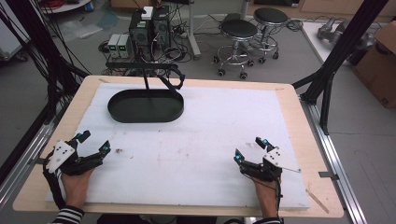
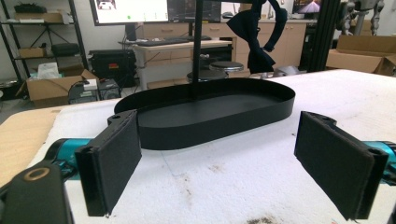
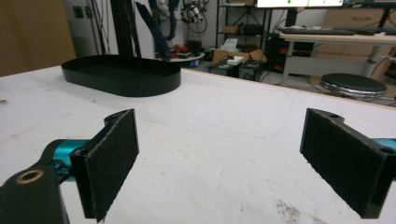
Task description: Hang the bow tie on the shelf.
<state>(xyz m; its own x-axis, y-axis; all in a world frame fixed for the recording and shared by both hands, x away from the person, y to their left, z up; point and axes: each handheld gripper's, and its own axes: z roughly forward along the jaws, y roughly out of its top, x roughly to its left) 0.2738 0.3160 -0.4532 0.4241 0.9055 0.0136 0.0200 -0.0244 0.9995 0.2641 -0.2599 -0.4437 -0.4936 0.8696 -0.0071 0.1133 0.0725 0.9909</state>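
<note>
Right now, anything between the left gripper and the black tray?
Nothing. In the left gripper view, bare stained white mat runs from the open left gripper to the black tray; the high view agrees.

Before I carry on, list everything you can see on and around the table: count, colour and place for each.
tray: 1, black, oval, empty, far left part of the pad, with a thin upright post rising from it
pad: 1, white, stained, covers most of the table top
table: 1, light wood, its edge shows around the pad
stools: 2, black seats, on the floor beyond the table
boxes with cables: several, dark and pale, on the floor behind the tray
cardboard box: 1, brown, floor at far right
left gripper: 1, black, jaws apart, near left of the pad
right gripper: 1, black, jaws apart, near right of the pad
</note>
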